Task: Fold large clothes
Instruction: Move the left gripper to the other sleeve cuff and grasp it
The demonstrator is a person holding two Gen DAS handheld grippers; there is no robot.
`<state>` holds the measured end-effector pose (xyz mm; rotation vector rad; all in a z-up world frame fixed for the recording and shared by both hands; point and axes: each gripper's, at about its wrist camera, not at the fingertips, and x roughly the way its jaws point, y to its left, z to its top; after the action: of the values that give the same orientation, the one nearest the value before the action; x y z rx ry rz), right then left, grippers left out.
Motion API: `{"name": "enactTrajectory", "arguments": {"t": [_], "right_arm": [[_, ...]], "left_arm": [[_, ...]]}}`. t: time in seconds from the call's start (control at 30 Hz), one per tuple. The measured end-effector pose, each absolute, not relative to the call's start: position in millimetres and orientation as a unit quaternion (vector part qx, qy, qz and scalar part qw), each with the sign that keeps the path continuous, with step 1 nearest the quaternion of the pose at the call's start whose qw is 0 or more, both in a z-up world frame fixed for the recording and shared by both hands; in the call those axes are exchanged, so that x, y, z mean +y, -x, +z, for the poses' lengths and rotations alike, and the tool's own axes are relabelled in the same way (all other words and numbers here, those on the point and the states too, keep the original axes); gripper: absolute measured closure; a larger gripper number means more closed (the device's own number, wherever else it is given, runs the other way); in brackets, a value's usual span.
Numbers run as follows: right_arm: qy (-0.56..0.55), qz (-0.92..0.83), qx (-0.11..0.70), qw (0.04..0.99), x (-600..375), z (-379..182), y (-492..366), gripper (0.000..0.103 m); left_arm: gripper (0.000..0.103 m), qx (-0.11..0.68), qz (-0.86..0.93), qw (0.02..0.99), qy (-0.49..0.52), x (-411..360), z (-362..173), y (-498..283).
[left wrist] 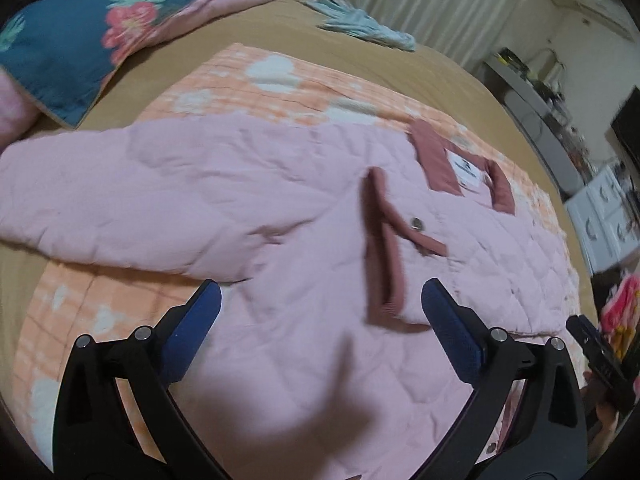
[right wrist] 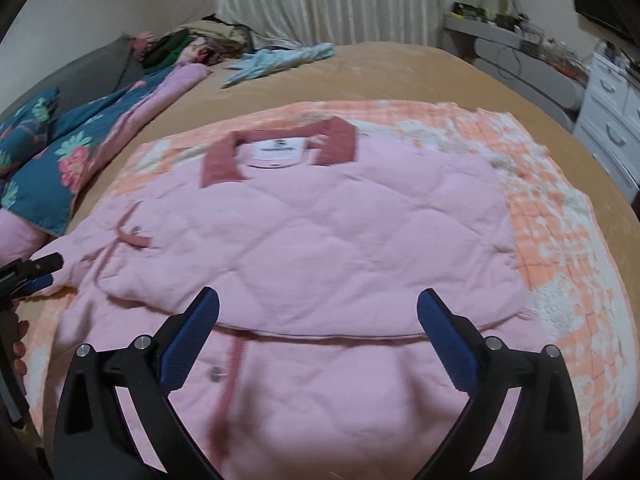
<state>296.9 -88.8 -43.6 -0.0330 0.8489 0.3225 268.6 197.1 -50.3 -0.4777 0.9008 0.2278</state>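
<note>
A pink quilted jacket (right wrist: 312, 232) is laid flat on an orange-and-white blanket (right wrist: 560, 232) spread over a tan bed (right wrist: 400, 68). In the right wrist view the jacket fills the centre; its dark pink collar (right wrist: 276, 148) is seen at 12 o'clock, with one panel folded across the front. In the left wrist view a sleeve (left wrist: 120, 200) is stretched toward 9 o'clock and the collar lies at 2 o'clock. The left tongs (left wrist: 320, 320) are held wide open above the jacket's lower part, nothing being gripped. The right tongs (right wrist: 318, 320) are likewise spread wide over the folded edge, empty. A floral quilt (left wrist: 72, 40) is piled at 10 o'clock on the bed, and a light blue garment (right wrist: 280, 60) lies at 12 o'clock. White drawers (right wrist: 608, 120) are seen at 2 o'clock.
</note>
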Motion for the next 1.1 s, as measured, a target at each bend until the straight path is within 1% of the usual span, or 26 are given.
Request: {"name": "enactTrajectory", "arguments": {"t": [0.23,0.53,1.1], "right_arm": [[0.044,0.190,0.400,0.895,-33,-32,-283,0.004],[0.083,0.239,0.384,0.888,39,-21,-269,0.004],[0.131,0.314,0.385,0.858,150,-32,-251,0.004]], "left_arm": [[0.009,0.417,0.156,0.858,0.255,241,-55,-240],[0.009,0.392,0.222,0.854,0.261,290,-57,-213],[0.009,0.375,0.309,0.814,0.319,372,-83,-182]]}}
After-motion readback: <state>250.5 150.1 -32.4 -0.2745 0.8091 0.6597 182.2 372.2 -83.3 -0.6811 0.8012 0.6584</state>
